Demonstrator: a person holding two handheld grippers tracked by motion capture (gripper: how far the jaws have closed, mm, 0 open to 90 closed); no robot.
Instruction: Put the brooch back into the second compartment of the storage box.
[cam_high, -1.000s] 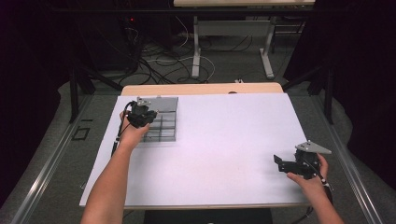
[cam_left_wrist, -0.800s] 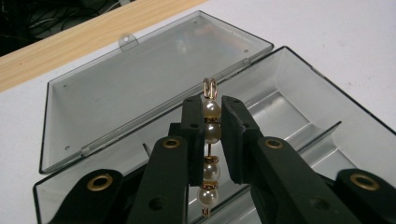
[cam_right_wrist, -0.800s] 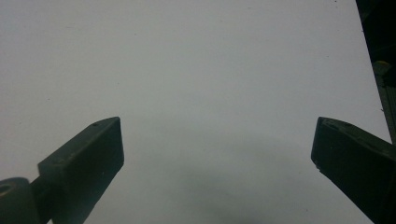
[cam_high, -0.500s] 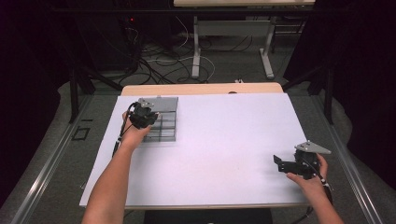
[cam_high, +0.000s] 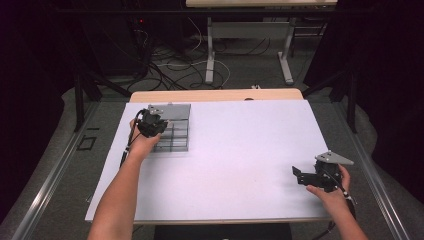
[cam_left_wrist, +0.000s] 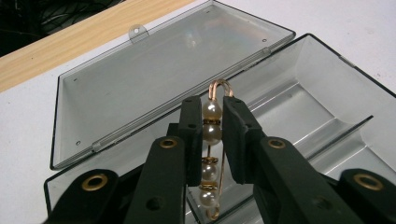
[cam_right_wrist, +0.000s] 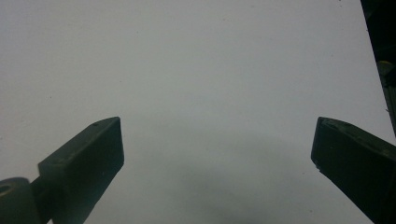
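while left gripper (cam_left_wrist: 209, 140) stays clamped, pin (cam_left_wrist: 211, 128) unmoved.

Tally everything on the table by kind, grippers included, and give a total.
Grippers: 2, left and right
Clear box with its lid open: 1
Pearl pin, held between the left gripper's jaws over the box: 1
Total: 4
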